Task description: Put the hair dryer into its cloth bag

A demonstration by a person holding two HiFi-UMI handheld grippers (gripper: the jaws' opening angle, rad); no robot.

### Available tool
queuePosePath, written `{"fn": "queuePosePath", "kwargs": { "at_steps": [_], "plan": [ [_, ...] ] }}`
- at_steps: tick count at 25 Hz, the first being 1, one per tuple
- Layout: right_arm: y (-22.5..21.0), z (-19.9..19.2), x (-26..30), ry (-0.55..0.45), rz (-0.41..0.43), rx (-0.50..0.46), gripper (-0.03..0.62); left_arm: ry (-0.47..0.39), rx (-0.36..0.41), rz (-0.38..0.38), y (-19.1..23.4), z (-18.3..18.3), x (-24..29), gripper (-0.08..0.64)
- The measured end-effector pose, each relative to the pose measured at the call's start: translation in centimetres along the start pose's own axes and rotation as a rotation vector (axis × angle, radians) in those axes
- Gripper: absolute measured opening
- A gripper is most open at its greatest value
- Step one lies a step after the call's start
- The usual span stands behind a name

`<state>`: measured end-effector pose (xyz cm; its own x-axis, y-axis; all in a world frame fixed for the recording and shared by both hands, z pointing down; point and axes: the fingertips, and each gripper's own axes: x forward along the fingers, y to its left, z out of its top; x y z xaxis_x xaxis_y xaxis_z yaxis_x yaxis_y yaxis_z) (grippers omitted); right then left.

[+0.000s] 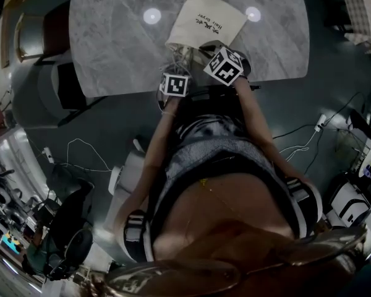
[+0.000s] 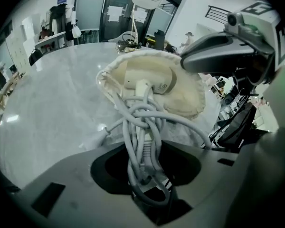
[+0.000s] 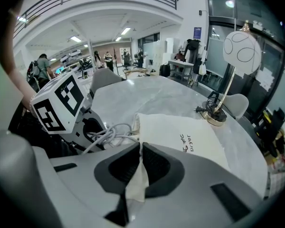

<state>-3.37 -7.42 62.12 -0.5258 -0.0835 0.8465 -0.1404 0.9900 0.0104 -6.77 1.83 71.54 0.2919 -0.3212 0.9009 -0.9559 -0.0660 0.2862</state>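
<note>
**Where everything sits**

We see the bag (image 1: 207, 20) lying flat on the bench (image 1: 111, 42), near the middle of its near edge, mouth turned toward us. The dryer (image 2: 149, 80) lies inside the mouth. Its cord (image 2: 140, 127) spills out in a tangle across the bench and runs up between the jaws of the left claw (image 2: 147, 184), which sits before the mouth. The right claw (image 3: 137, 175) is just to the right of the left one, at the right side of the mouth, with a fold of the bag's rim between its closed jaws. A lamp (image 3: 216, 115) stands on the bench behind the bag. A chair (image 1: 31, 36) stands left of the bench.
</note>
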Motion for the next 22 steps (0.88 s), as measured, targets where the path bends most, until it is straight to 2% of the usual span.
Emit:
{"fn": "queuePosePath", "kwargs": {
  "at_steps": [3, 15, 22],
  "plan": [
    [-0.1, 0.0, 0.2, -0.004, 0.001, -0.009, 0.075, 0.003, -0.003, 0.023, 0.6, 0.5, -0.8, 0.163],
    [0.2, 1.0, 0.3, -0.026, 0.015, -0.013, 0.075, -0.010, -0.029, -0.016, 0.0, 2.2, -1.2, 0.161],
    [0.5, 1.3, 0.0, -0.030, 0.019, -0.022, 0.075, -0.020, -0.014, -0.021, 0.0, 3.2, -1.0, 0.161]
  ]
}}
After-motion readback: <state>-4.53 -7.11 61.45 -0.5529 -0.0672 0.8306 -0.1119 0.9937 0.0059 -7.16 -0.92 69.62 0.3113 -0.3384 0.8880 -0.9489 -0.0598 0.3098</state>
